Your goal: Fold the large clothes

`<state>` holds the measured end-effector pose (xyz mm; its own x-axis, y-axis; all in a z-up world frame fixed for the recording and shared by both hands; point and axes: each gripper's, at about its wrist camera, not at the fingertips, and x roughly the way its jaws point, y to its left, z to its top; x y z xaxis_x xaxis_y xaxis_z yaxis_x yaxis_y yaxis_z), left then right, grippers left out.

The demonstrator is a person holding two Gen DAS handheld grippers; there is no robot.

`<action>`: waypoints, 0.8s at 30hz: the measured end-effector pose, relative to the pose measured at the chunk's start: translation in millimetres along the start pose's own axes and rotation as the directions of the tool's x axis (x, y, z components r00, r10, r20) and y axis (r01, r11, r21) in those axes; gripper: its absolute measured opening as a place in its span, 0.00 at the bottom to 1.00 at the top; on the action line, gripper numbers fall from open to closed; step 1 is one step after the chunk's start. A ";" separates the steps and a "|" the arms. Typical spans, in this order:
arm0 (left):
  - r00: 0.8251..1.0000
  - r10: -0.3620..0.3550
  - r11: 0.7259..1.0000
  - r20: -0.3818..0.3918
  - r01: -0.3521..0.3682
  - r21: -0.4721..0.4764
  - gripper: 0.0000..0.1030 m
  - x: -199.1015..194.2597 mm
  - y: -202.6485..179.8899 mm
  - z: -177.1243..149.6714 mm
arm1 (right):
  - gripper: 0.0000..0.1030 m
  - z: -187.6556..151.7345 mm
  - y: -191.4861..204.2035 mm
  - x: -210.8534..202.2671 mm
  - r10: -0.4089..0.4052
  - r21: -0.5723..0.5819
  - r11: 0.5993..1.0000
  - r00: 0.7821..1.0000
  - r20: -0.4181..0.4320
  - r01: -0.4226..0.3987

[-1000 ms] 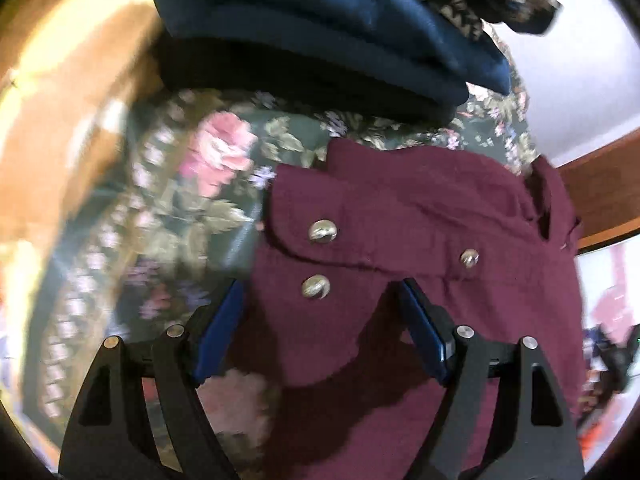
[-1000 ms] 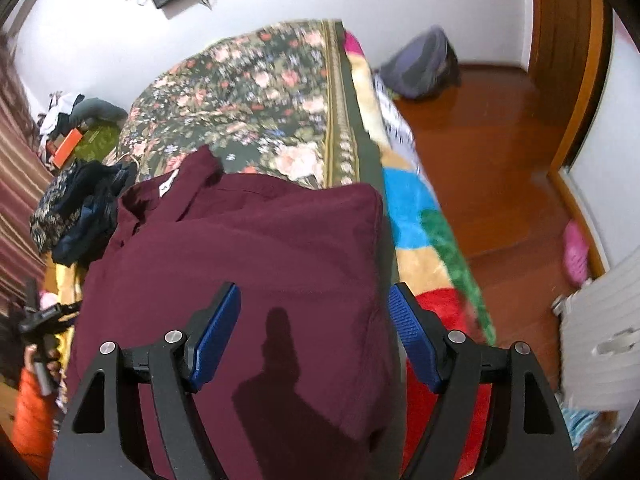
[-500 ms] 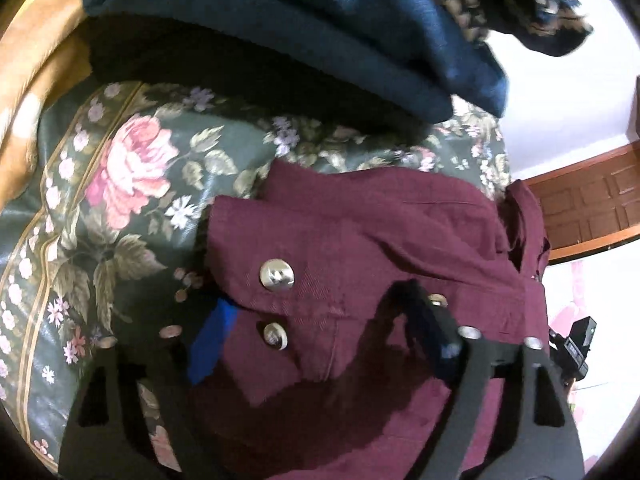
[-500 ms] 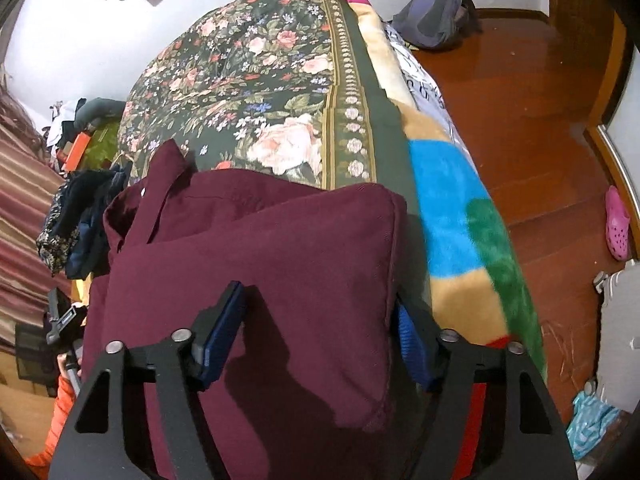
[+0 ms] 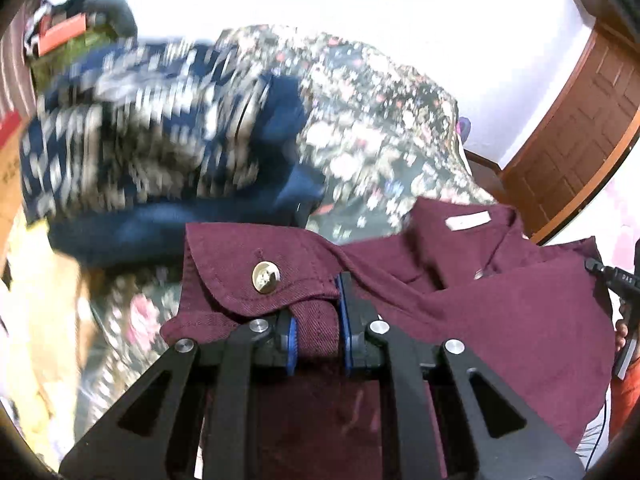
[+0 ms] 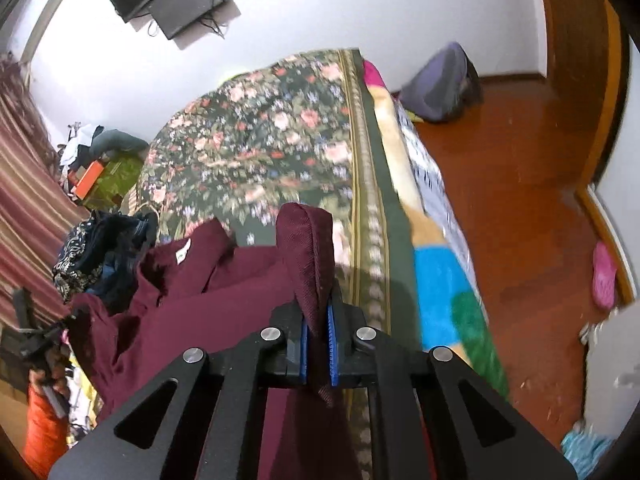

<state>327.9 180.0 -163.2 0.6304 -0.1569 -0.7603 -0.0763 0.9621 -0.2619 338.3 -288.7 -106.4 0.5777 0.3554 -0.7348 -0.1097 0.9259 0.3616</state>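
A maroon shirt [image 5: 500, 320] with metal snap buttons [image 5: 265, 277] is lifted off a floral bedspread [image 5: 372, 152]. My left gripper [image 5: 316, 332] is shut on a fold of the shirt just below a buttoned flap. My right gripper [image 6: 316, 344] is shut on another folded edge of the same shirt [image 6: 224, 304], which sticks up between the blue pads. The collar with a white label [image 6: 182, 254] hangs between the two grips.
A pile of dark blue and patterned clothes [image 5: 152, 148] lies on the bed beside the shirt. The bed edge with a colourful blanket [image 6: 444, 280] drops to a wooden floor [image 6: 520, 184]. A backpack [image 6: 440, 84] sits by the wall.
Both grippers have closed on the shirt's edges and lifted them. The shirt, flat on the bed before, now hangs bunched between the two grips.
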 end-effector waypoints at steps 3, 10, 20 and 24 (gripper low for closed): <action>0.999 0.043 0.999 -0.007 -0.043 -0.021 0.15 -5.2 9.0 7.4 | 0.06 9.5 -0.6 9.2 -0.023 -0.011 1.000 1.000 -0.008 0.023; 0.985 0.059 0.980 -0.159 -0.088 -0.179 0.16 28.0 74.4 -25.0 | 0.06 0.2 -24.8 69.0 -0.089 0.009 0.996 0.983 -0.159 0.092; 0.956 0.166 0.970 -0.241 -0.202 -0.132 0.47 53.0 83.5 -68.4 | 0.12 -6.9 -25.2 41.7 -0.137 -0.041 0.990 0.975 -0.176 0.132; 0.939 0.252 0.964 -0.234 -0.264 -0.022 0.47 27.1 72.5 -72.4 | 0.16 -18.7 -13.7 -0.3 -0.147 -0.102 0.986 0.980 -0.131 0.134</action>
<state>283.5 229.3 -245.8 0.3917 0.0429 -0.9191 -0.2572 0.9642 -0.0646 324.5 -299.1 -121.8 0.4767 0.2295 -0.8486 -0.1137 0.9733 0.1994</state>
